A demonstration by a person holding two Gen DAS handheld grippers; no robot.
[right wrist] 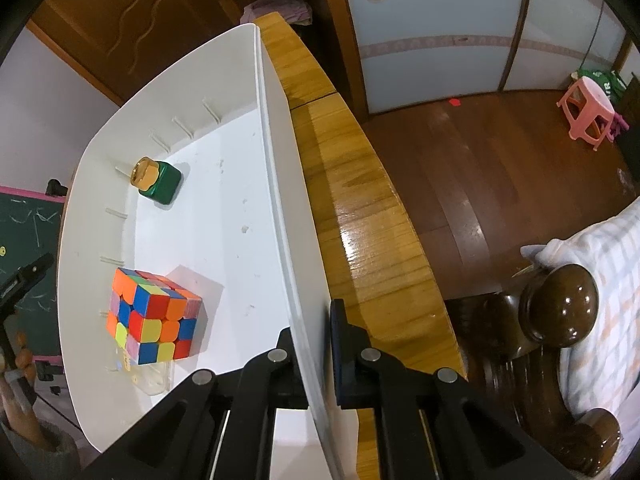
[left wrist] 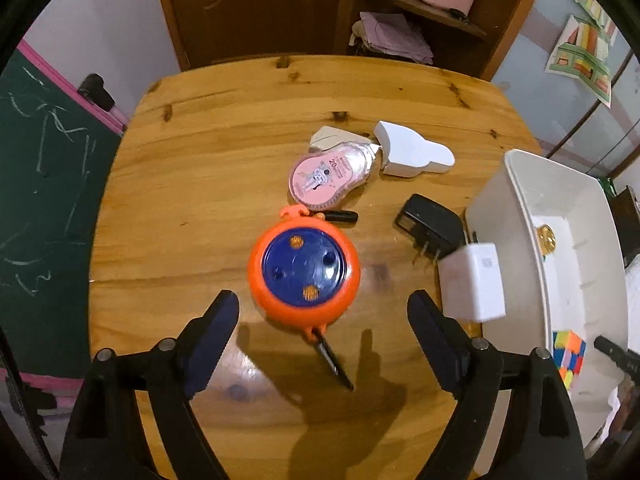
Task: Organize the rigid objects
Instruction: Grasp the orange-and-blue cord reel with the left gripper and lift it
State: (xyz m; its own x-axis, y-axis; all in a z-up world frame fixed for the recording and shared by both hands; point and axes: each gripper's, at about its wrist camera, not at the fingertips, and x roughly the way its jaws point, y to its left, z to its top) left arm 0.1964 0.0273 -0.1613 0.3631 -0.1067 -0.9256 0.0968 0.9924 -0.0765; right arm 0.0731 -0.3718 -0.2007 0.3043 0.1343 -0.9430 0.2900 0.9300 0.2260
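An orange round case with a blue face [left wrist: 304, 272] lies on the wooden table [left wrist: 200, 152], with a black strap end [left wrist: 334, 360] trailing toward me. My left gripper [left wrist: 323, 300] hangs open just above its near edge, fingers apart from it. Behind lie a pink correction tape [left wrist: 328, 178], a white flat piece [left wrist: 412, 152], a black plug adapter [left wrist: 430, 226] and a white charger [left wrist: 474, 284]. My right gripper [right wrist: 314, 320] is shut on the near wall of the white bin [right wrist: 280, 160]. Inside the bin are a colour cube [right wrist: 154, 316] and a green jar with a gold cap [right wrist: 158, 180].
The white bin [left wrist: 520, 184] stands at the table's right edge, close beside the white charger. A green chalkboard [left wrist: 48, 200] stands left of the table, a wooden shelf [left wrist: 420, 12] behind it. In the right wrist view a dark wooden chair post [right wrist: 560, 304] stands right of the table.
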